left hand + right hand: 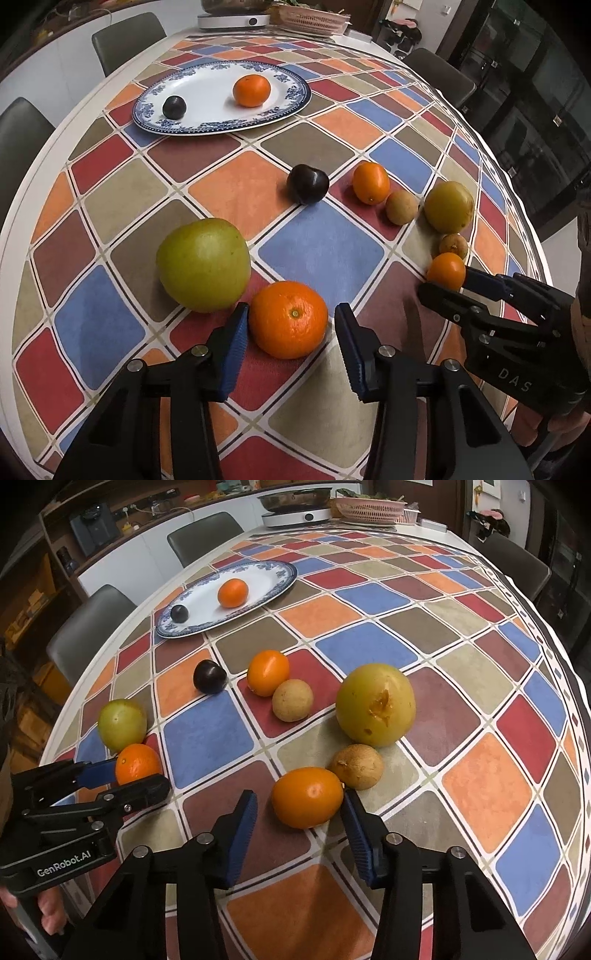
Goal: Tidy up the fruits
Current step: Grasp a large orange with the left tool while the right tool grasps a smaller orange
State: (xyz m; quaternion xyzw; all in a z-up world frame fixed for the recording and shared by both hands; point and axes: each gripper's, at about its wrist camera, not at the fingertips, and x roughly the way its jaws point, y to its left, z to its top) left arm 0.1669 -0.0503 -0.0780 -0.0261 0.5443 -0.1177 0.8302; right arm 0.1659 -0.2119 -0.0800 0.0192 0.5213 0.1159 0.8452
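Both grippers straddle fruit on the checked-cloth surface [317, 254], well short of the blue-patterned white plate [221, 125]. The left gripper [291, 332] stands apart around a round orange mandarin [288, 319]; the right gripper [299, 812] stands apart around an oval orange kumquat [306, 797], one pad touching. Best to close gently, centred, then lift straight.
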